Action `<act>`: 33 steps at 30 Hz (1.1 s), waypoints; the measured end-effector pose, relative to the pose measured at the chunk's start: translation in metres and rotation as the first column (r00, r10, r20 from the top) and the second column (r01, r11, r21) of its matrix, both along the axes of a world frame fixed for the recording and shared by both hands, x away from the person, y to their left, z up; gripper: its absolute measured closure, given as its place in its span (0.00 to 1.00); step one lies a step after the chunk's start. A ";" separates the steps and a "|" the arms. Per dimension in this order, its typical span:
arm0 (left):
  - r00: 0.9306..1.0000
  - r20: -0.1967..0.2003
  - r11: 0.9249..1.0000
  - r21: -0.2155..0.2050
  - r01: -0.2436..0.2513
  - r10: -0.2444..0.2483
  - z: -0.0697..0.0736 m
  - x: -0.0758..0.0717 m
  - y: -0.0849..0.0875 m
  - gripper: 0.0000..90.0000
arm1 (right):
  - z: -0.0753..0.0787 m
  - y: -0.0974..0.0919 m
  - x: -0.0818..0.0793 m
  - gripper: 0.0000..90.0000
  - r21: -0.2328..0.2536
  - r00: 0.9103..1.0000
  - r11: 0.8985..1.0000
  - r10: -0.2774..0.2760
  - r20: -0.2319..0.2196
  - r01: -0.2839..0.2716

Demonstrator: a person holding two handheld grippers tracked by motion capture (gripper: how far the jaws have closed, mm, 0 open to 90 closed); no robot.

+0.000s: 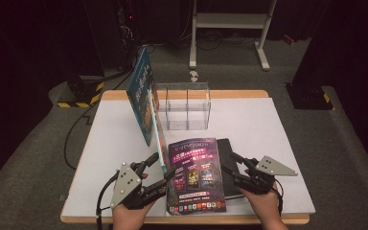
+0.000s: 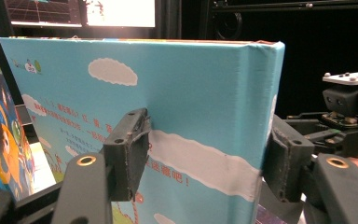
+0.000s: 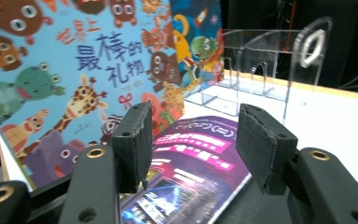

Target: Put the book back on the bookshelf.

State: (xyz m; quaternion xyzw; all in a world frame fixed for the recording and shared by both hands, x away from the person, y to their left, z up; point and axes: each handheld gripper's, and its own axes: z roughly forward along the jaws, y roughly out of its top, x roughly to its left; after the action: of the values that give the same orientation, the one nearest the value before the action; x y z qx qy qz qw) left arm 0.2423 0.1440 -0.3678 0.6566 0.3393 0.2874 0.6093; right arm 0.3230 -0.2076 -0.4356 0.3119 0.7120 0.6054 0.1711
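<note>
While my left gripper [image 1: 159, 168] clamps its fingers [image 2: 130, 149] on the blue picture book [image 2: 186, 107], standing upright at the tabletop's [image 1: 249, 120] near left, my right gripper [image 1: 233, 167] hovers with fingers [image 3: 265, 144] parted, empty, over the purple magazine [image 1: 195, 175].

Left gripper [image 1: 159, 171] clamping upright blue picture book [image 1: 143, 98] | right gripper [image 1: 232, 166] hovering open over purple magazine [image 1: 195, 175] | clear acrylic organiser [image 1: 184, 106] standing behind.
</note>
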 end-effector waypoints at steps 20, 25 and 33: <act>0.999 -0.022 0.999 0.025 0.029 -0.029 0.006 0.003 0.009 0.45 | -0.016 -0.016 0.012 0.51 -0.002 0.995 0.997 -0.072 -0.064 0.072; 0.999 -0.022 0.998 0.040 0.040 -0.039 0.008 0.004 0.012 0.47 | -0.018 -0.019 0.014 0.51 0.002 0.994 0.996 -0.083 -0.075 0.084; 0.999 -0.021 0.998 0.047 0.042 -0.041 0.010 0.001 0.017 0.54 | -0.019 -0.019 0.014 0.51 0.000 0.994 0.997 -0.080 -0.074 0.081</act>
State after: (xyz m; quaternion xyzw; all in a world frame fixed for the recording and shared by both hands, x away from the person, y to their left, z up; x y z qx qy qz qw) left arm 0.2435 0.1612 -0.3580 0.6806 0.3248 0.2762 0.5958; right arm 0.3374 -0.2266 -0.4545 0.3629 0.7039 0.5870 0.1683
